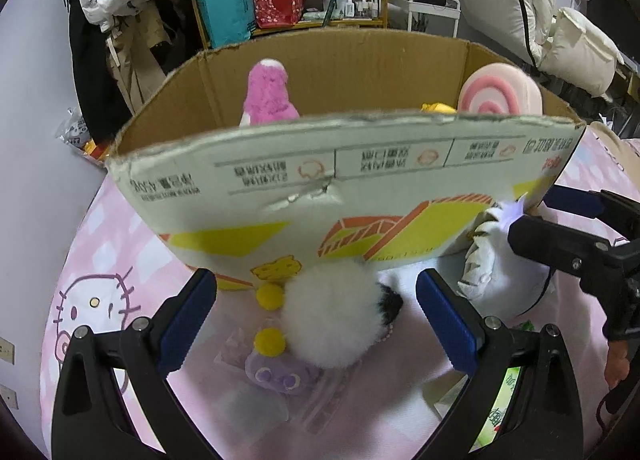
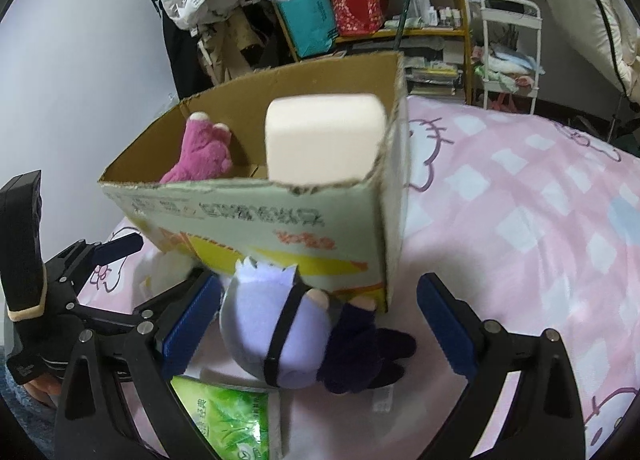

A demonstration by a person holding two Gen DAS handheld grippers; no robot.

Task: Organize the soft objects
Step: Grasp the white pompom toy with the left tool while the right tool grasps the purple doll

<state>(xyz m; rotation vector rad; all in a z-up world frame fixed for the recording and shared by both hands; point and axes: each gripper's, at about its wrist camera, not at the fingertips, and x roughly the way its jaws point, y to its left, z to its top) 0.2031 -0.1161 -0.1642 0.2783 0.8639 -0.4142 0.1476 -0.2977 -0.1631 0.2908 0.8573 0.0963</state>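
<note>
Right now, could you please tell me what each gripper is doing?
Left gripper: open, astride the white fluffy toy.
Right gripper: open, astride the lavender plush doll.

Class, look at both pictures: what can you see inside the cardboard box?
Inside the cardboard box show a pink plush toy, a pink swirl cushion and something yellow. The front wall hides their lower parts and the box floor.

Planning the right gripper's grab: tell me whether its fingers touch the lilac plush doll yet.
Apart. The right wrist view shows the lilac plush doll lying between the open right gripper, with pink bedsheet visible between the doll and the right finger.
</note>
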